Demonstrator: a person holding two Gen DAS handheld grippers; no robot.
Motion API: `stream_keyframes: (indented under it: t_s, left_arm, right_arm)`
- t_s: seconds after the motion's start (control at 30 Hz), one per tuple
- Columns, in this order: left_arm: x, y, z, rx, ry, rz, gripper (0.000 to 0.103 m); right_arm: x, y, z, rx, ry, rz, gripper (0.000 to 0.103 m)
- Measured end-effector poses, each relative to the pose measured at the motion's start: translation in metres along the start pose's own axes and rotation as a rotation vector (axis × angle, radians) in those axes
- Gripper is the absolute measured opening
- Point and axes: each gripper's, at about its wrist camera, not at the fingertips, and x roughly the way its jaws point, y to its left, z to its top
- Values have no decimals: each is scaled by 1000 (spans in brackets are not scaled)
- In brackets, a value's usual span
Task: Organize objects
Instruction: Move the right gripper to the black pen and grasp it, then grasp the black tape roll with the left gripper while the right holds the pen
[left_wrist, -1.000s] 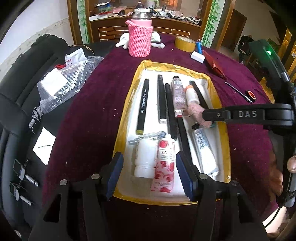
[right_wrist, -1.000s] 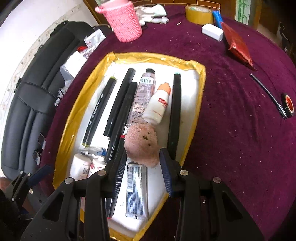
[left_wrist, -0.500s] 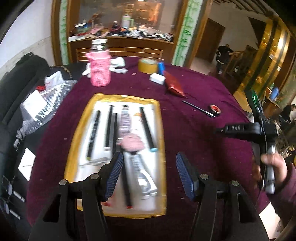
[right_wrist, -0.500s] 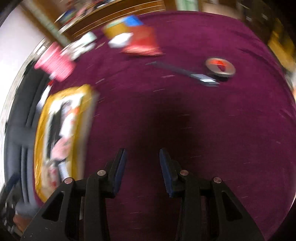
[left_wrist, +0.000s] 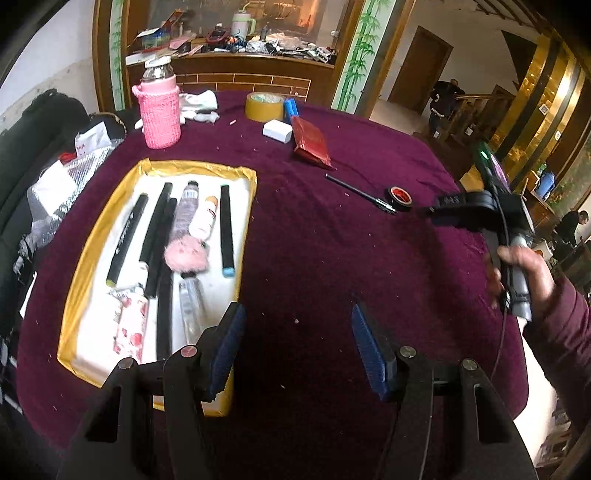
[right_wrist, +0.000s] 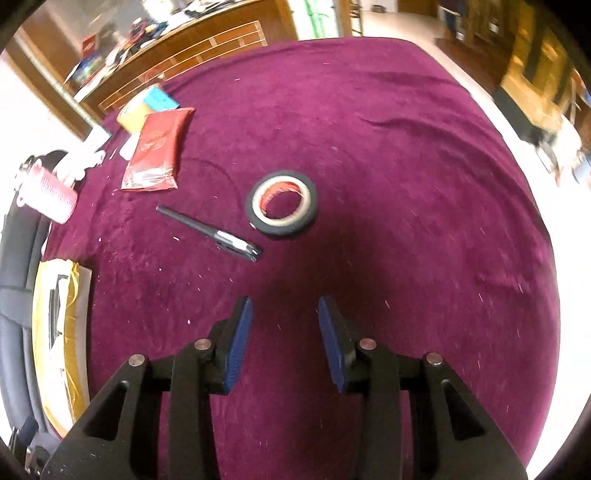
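Observation:
A yellow-rimmed white tray (left_wrist: 77, 266) on the purple table holds several markers, tubes, a small bottle and a pink pom-pom (left_wrist: 184, 254). My left gripper (left_wrist: 295, 343) hangs open over bare cloth just right of the tray's near corner, nothing between its fingers. My right gripper (right_wrist: 284, 332) is open and empty above the cloth, with a black tape roll (right_wrist: 281, 208) and a black pen (right_wrist: 210, 233) lying a little beyond its tips. In the left wrist view a hand (left_wrist: 524, 269) holds the right gripper's handle near that tape roll (left_wrist: 400, 194) and pen (left_wrist: 360, 193).
At the table's far side stand a pink crocheted bottle (left_wrist: 159, 110), a yellow tape roll (left_wrist: 264, 106), a white eraser (left_wrist: 277, 130) and a red packet (left_wrist: 310, 142). Black seats with bags (left_wrist: 55, 184) flank the left edge. The tray's edge (right_wrist: 55, 332) shows at the right wrist view's left.
The right gripper let go of the pink pom-pom in the tray and swung right, over to the tape roll and pen. The left gripper drew back and shifted right off the tray.

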Motion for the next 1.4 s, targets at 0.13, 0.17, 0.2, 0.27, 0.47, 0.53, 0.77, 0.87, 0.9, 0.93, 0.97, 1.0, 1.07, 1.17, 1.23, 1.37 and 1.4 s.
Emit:
stream_keyframes:
  t_s: [0.13, 0.17, 0.2, 0.27, 0.47, 0.53, 0.77, 0.87, 0.9, 0.93, 0.97, 1.0, 1.07, 1.17, 1.23, 1.37, 1.4]
  left_arm:
    - [1, -6, -9, -32, 16, 18, 54]
    - [1, -7, -11, -37, 20, 25, 54]
    - [1, -7, -14, -41, 25, 34, 54]
    - [2, -8, -19, -54, 40, 49, 54]
    - [5, -3, -32, -104, 70, 89, 54]
    - [6, 0, -34, -124, 72, 97, 54]
    - [14, 1, -24, -163, 79, 74, 54]
    - [21, -7, -13, -139, 79, 51, 54]
    - [25, -10, -9, -132, 84, 37, 54]
    - [32, -15, -2, -120, 90, 15, 54]
    - [38, -20, 4, -107, 95, -6, 54]
    - [46, -25, 10, -92, 102, -26, 54]
    - [65, -41, 28, -48, 105, -62, 54]
    - [97, -69, 56, 30, 90, -106, 54]
    - [123, -89, 76, 60, 95, -133, 54]
    - [171, -115, 114, 59, 109, -178, 54]
    - [181, -120, 123, 54, 109, -183, 54]
  right_arm:
    - [19, 18, 18, -53, 19, 40, 35]
    - [25, 25, 24, -76, 25, 50, 35]
    - [29, 32, 29, -101, 29, 52, 35]
    - [41, 50, 40, -168, 44, 42, 35]
    - [81, 87, 51, -298, 123, 8, 35]
    - [86, 96, 45, -360, 108, -38, 35]
    - [76, 99, 27, -414, 126, -30, 7]
    - [67, 77, 17, -348, 141, 21, 7]
    - [61, 64, 12, -308, 147, 47, 7]
    - [57, 56, 10, -286, 148, 59, 7]
    - [47, 41, 3, -252, 141, 76, 6]
    - [41, 33, -2, -235, 137, 88, 6]
    - [23, 6, -13, -180, 129, 123, 7]
    - [1, -32, -35, -92, 123, 155, 7]
    - [-10, -56, -51, -40, 116, 166, 7]
    - [-28, -103, -80, 75, 103, 185, 7]
    - [-33, -112, -87, 100, 98, 189, 7]
